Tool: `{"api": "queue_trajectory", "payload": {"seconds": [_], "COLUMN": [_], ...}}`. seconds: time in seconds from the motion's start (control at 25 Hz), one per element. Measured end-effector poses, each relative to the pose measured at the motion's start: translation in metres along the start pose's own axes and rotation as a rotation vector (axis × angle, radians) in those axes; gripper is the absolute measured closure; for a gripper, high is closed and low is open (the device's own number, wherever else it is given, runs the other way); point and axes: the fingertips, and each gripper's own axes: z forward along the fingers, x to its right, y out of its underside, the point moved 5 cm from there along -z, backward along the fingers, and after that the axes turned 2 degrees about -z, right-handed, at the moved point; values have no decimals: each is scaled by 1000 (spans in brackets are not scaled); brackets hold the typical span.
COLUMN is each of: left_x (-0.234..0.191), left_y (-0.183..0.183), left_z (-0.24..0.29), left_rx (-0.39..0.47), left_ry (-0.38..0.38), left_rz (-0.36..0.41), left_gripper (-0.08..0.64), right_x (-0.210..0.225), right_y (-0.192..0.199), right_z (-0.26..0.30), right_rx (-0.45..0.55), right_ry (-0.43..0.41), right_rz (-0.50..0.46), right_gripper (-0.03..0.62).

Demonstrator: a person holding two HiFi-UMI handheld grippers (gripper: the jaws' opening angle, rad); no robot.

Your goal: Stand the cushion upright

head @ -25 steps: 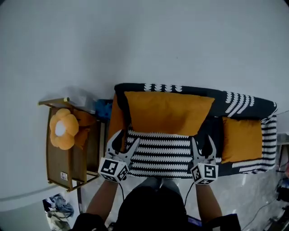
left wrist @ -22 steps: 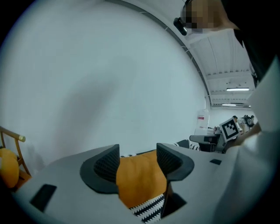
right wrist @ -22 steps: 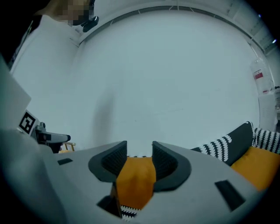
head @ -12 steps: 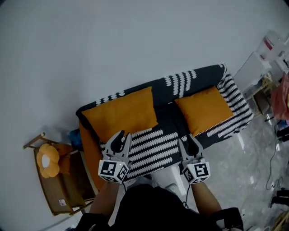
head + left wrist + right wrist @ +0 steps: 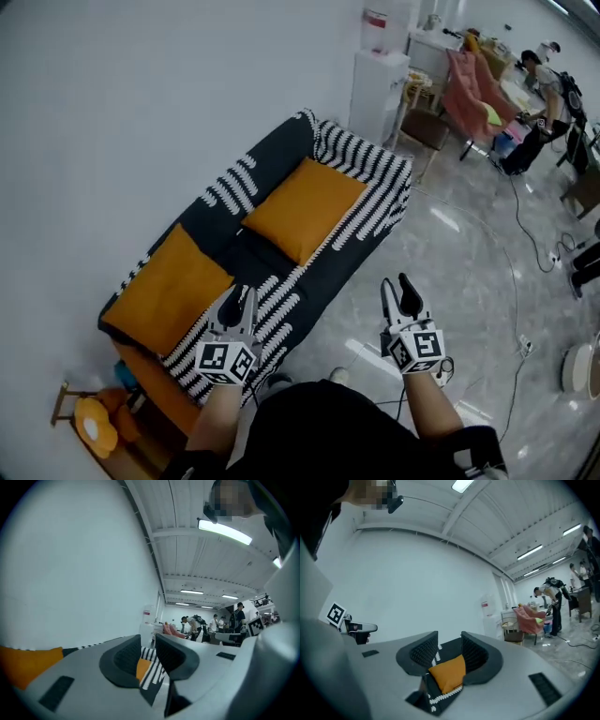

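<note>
Task looks done: near orange cushion (image 5: 169, 291) and far orange cushion (image 5: 302, 206) lean upright on sofa (image 5: 217, 208). Left gripper (image 5: 242, 298), right gripper (image 5: 395, 286) empty, jaws just narrowed, slightly apart. Next: back away.

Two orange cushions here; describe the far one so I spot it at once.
Find the dark, white-striped sofa along the wall. At its end nearest the white cabinet sits an orange cushion; the other cushion sits at the opposite end.
</note>
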Motion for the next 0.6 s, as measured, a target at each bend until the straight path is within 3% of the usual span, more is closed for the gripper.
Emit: {"api": "queue_trajectory", "payload": {"seconds": [0.32,0.6], "left_x": [115,147], "left_y": [16,32], "left_z": [67,115], "left_rx": [-41,-89], "left_ry": [203,313], "left_rz": [24,51], "left_gripper": [453,453], "right_x": [101,136], "right_y": [2,11], "right_z": [-94,-108], "right_rx": [49,41], "right_ry": [200,296], "right_rz": [31,58], "right_gripper": [420,420]}}
